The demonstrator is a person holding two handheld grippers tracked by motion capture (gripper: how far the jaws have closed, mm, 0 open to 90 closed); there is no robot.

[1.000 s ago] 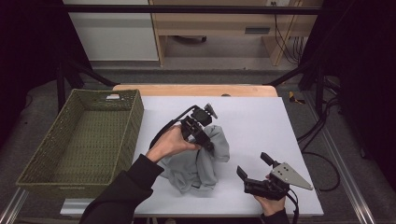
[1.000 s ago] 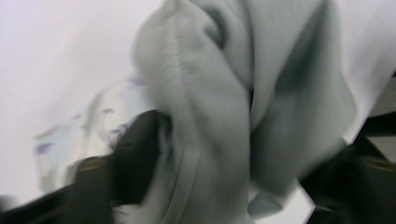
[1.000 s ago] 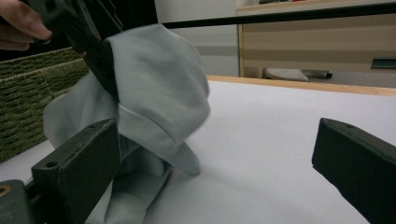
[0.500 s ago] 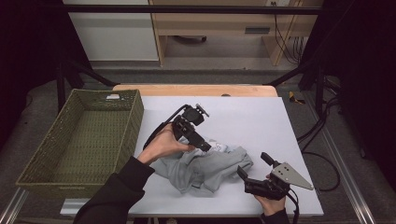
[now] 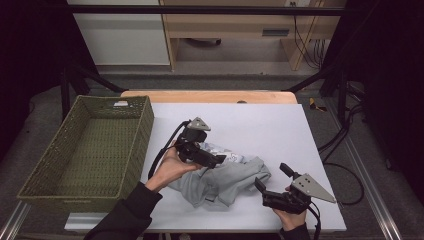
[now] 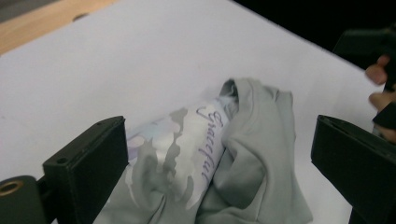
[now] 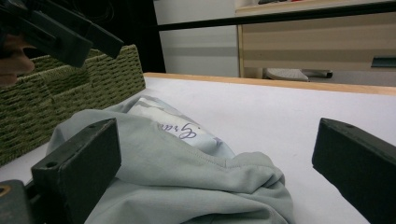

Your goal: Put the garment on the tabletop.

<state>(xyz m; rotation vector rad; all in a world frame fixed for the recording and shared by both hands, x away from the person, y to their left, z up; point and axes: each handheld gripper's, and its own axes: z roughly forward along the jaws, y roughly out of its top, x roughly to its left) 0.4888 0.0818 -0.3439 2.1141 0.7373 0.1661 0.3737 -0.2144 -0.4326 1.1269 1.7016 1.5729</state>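
Crumpled pale grey-green cotton T-shirt with white printed patch (image 5: 220, 176) lying in heap on white desk (image 5: 270, 125), right of woven green wicker basket (image 5: 85, 150). Left hand-held gripper (image 5: 212, 161) hovering over shirt, jaws just opened wide, nothing pinched, cloth below them. Right hand-held gripper (image 5: 270, 177) at shirt's right edge, jaws spread, released, holding nothing.

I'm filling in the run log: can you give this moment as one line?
left gripper: open, jaws just opened, over grey T-shirt | right gripper: open, beside shirt | wicker basket: left of shirt
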